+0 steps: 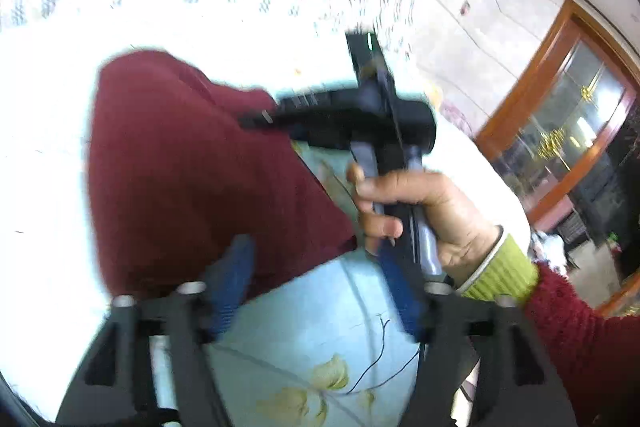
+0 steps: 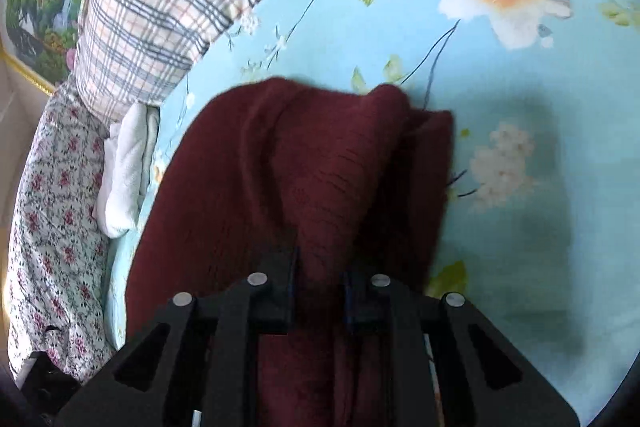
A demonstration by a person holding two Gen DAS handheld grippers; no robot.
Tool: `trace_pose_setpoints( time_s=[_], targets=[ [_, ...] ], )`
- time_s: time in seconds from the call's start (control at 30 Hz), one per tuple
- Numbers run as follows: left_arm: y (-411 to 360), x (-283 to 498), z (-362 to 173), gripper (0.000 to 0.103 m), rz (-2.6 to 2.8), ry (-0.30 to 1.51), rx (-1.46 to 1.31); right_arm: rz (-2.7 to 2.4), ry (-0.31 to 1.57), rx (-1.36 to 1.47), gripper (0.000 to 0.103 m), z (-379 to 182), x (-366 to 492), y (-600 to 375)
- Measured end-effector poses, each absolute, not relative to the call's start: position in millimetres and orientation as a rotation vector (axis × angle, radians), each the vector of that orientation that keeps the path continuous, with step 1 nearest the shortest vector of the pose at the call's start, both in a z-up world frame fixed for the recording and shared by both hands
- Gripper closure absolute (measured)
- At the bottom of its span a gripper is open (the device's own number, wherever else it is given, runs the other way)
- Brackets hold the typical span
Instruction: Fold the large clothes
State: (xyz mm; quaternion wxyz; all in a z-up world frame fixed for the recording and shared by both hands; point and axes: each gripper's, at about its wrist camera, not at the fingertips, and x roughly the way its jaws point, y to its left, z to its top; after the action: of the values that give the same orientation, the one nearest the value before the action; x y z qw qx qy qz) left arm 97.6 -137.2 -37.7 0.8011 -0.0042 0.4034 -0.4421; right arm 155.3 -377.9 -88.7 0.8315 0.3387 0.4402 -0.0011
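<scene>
A dark red knitted garment (image 2: 304, 179) hangs bunched from my right gripper (image 2: 320, 291), whose jaws are shut on a fold of it above the light blue flowered bedsheet (image 2: 520, 227). In the left wrist view the same garment (image 1: 192, 171) hangs in front of me. My left gripper (image 1: 316, 291) is open, its blue-padded fingers (image 1: 232, 279) wide apart and empty, just below the garment's lower edge. The right gripper (image 1: 360, 123) shows there too, held by a hand, its tips buried in the cloth.
A plaid pillow (image 2: 176, 3), a white folded cloth (image 2: 124, 163) and a floral quilt (image 2: 56, 235) lie along the bed's left side. A wooden-framed glass cabinet (image 1: 568, 131) stands to the right in the left wrist view, next to a white wall.
</scene>
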Motion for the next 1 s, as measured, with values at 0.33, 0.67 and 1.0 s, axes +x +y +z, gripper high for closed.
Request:
trace_pose_setpoints(
  time_s=[0.33,0.67,1.0],
  targets=[
    [-74.9,180.4,-32.1,0.022,-0.699,0.912,-0.111,-0.048,0.907,0.755,0.049,-70.7,125.0,-378.0],
    [-80.3,240.5,-85.7,0.021,-0.691,1.052,-0.202,-0.020,0.887,0.805,0.047,-72.2,110.8,-379.5],
    [-93.3,237.8,-74.6,0.020,-0.708,1.040,-0.162,-0.041,0.833,0.663,0.045,-52.6,126.8,-362.4]
  ],
)
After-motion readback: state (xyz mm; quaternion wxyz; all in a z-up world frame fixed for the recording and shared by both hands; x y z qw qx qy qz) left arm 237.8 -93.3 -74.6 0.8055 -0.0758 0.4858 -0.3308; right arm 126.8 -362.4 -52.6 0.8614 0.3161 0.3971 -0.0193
